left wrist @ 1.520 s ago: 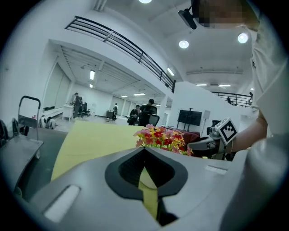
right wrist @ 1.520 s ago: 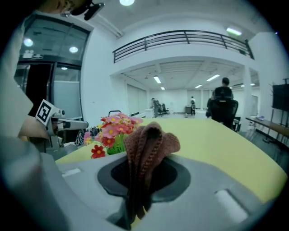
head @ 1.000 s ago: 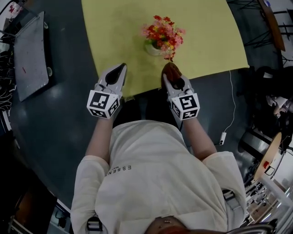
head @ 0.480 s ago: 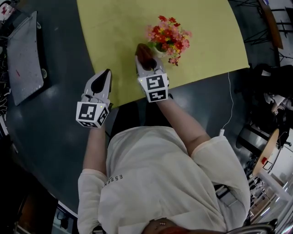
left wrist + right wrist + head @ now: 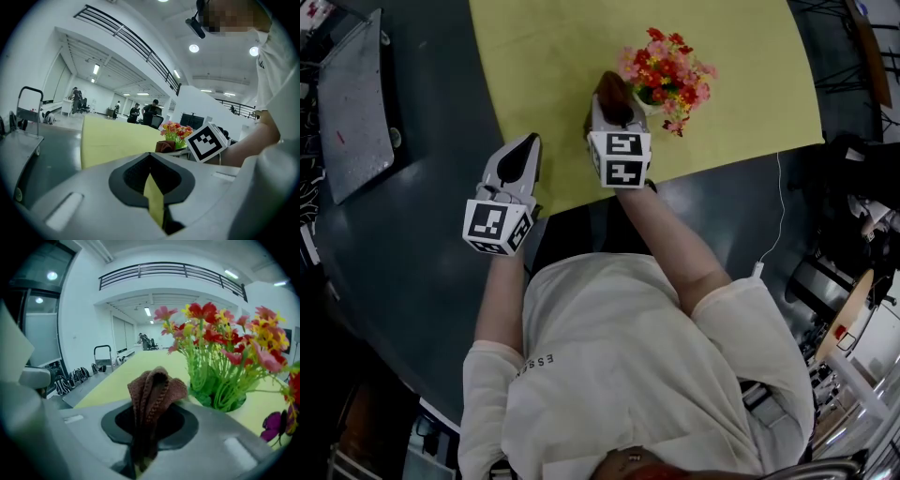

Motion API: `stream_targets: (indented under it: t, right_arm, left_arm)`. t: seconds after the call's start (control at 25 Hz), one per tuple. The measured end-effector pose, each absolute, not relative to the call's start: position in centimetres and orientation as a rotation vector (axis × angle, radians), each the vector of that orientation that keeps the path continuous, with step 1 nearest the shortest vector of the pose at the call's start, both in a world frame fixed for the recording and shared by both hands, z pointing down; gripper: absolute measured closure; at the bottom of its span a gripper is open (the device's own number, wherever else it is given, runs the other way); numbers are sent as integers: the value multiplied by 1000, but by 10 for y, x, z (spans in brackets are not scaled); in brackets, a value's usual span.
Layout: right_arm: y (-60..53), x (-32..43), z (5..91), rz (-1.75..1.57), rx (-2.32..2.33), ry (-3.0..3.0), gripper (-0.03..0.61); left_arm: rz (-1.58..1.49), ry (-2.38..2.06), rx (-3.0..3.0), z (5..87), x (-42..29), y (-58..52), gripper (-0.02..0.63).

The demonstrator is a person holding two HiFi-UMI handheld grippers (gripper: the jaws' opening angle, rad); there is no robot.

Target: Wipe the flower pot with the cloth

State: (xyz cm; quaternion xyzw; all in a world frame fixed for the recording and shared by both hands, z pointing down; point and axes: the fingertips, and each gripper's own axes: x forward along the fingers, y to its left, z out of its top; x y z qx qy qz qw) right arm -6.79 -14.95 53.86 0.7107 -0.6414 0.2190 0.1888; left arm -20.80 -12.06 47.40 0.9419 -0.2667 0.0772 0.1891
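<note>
A small white flower pot (image 5: 649,97) full of red, pink and yellow flowers (image 5: 667,66) stands on the yellow tabletop (image 5: 553,56). My right gripper (image 5: 614,94) is shut on a folded brown cloth (image 5: 610,81), just left of the pot and close to it. In the right gripper view the cloth (image 5: 154,387) sticks up from between the jaws, with the flowers (image 5: 225,343) right beside it; the pot's wall is hidden. My left gripper (image 5: 527,145) is shut and empty at the table's near edge, apart from the pot. It sees the flowers (image 5: 177,131) from afar.
A grey platform trolley (image 5: 356,103) stands on the dark floor at the left. A white cable (image 5: 773,211) runs down from the table's right corner. Chairs and clutter (image 5: 853,281) crowd the right side. Several people sit far off (image 5: 150,110).
My right gripper has carried the cloth from in front of the pot round to its left side. The left gripper has shifted a little leftward and stayed shut.
</note>
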Motion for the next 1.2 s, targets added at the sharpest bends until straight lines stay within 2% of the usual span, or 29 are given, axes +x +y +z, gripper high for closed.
stream_targets:
  t: [0.36, 1.04, 1.12, 1.2]
  right_arm:
    - [-111, -51, 553, 848, 2054, -1752, 518]
    - [-46, -17, 559, 895, 1969, -1790, 518]
    - [-35, -7, 561, 879, 1906, -1833, 518]
    - [-25, 12, 562, 873, 1877, -1838, 518]
  left_arm:
    - [200, -660, 2668, 471, -186, -117, 600]
    - [67, -443, 2729, 454, -139, -98, 596]
    - [53, -371, 2774, 449, -125, -89, 433]
    - [100, -319, 2827, 451, -110, -83, 395]
